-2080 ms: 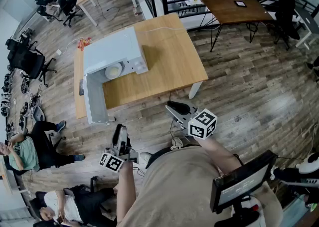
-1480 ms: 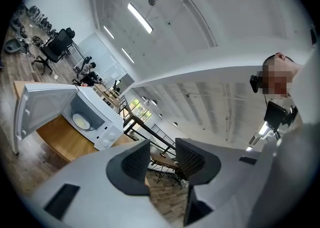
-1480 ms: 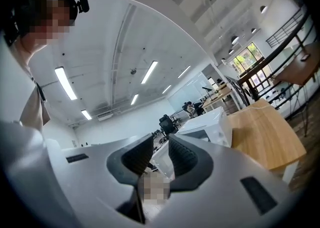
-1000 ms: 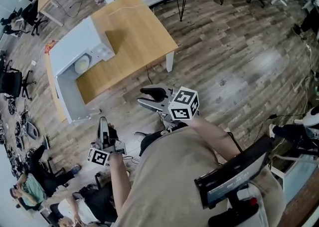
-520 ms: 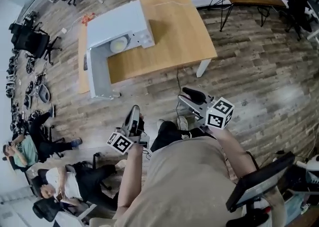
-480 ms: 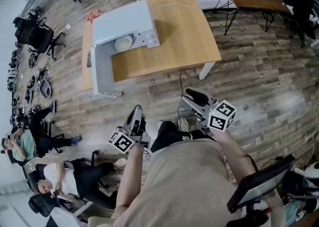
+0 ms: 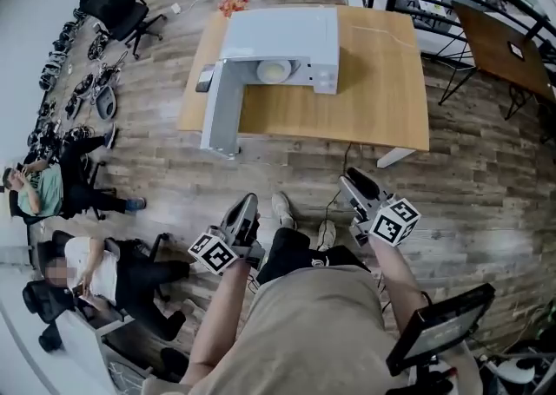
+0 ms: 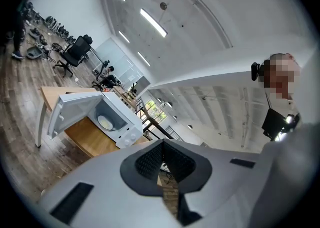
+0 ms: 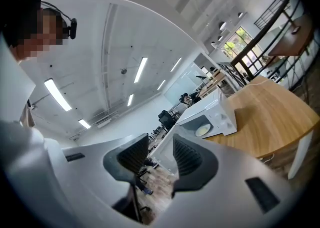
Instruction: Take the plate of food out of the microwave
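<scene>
The head view looks steeply down from above the person [image 7: 304, 332], with the microwave [image 7: 280, 42] far off at top centre on its table [image 7: 382, 102]. Both gripper views tilt upward from low down. They share that distant microwave, left of centre in one and right of centre in the other.

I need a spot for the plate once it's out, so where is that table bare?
Widest bare patch of the table: right of the microwave, out to the table edge. Also bare: the strip in front of the microwave, bounded on the left by its open door. The left end is crowded: the door, plus a small dark item at the edge.
</scene>
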Available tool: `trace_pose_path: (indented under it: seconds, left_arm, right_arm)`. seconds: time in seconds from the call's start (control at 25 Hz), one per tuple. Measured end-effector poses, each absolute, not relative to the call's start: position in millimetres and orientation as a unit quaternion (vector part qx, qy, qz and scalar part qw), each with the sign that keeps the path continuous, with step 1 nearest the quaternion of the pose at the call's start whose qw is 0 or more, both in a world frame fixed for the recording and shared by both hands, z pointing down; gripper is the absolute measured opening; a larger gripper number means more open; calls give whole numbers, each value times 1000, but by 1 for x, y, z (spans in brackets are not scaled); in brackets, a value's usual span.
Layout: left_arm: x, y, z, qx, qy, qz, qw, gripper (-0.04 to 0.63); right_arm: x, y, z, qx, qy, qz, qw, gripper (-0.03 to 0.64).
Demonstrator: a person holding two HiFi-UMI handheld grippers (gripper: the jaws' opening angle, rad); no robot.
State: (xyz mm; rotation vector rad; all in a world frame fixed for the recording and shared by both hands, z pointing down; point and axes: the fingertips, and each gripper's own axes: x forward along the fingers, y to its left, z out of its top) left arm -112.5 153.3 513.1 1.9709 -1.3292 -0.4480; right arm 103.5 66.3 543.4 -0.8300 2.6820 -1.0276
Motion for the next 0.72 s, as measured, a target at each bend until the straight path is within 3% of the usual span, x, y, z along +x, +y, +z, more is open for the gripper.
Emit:
trace_pose_path:
  seconds: [0.32, 0.72]
  left_arm:
    - [-159, 105, 532, 755, -513, -173, 370, 3]
    - [-178, 5, 522, 807, -443, -170, 351, 3]
  right_arm:
    - [61, 13, 539, -315, 879, -350, 75, 144]
    - [-1, -51, 525, -341, 878, -335, 25, 144]
